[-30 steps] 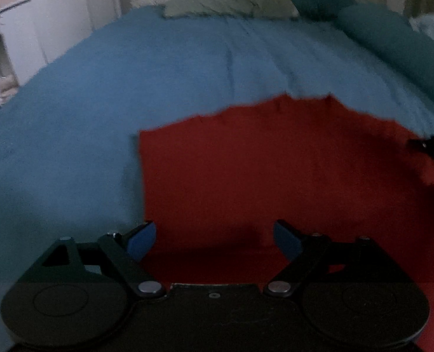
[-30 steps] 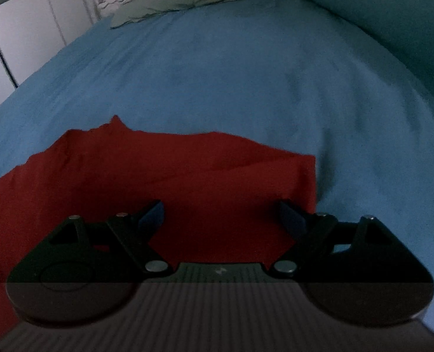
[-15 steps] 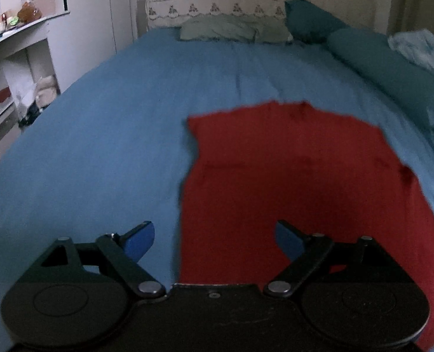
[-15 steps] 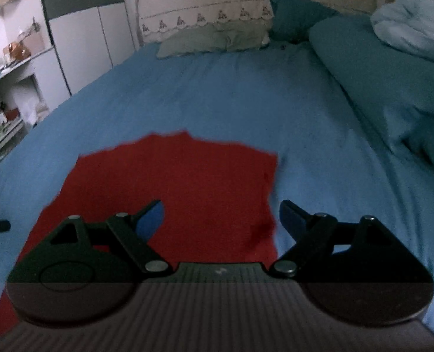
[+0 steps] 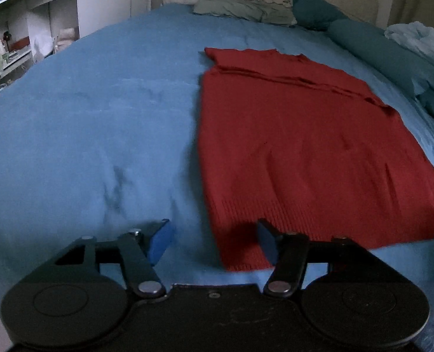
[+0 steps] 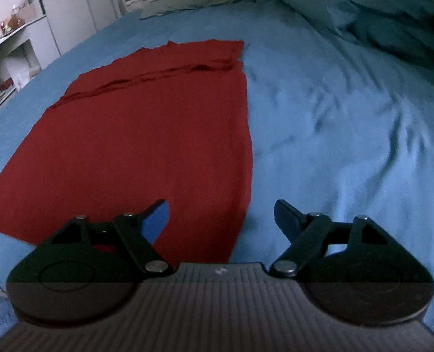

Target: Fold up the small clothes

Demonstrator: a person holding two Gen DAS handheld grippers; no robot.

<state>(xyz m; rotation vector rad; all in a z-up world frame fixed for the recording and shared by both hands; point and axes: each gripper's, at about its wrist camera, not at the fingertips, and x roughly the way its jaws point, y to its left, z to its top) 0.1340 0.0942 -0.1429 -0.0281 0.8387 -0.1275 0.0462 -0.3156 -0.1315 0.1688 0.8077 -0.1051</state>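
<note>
Blue bedspread (image 5: 85,135) carries the red garment (image 5: 299,146) flat right of centre; my left tongs (image 5: 214,240) and right tongs (image 6: 221,220), both released, straddle its near corners, presumably for the next fold.

Red garment (image 6: 146,135) flat on blue bedspread (image 6: 349,135)
</note>
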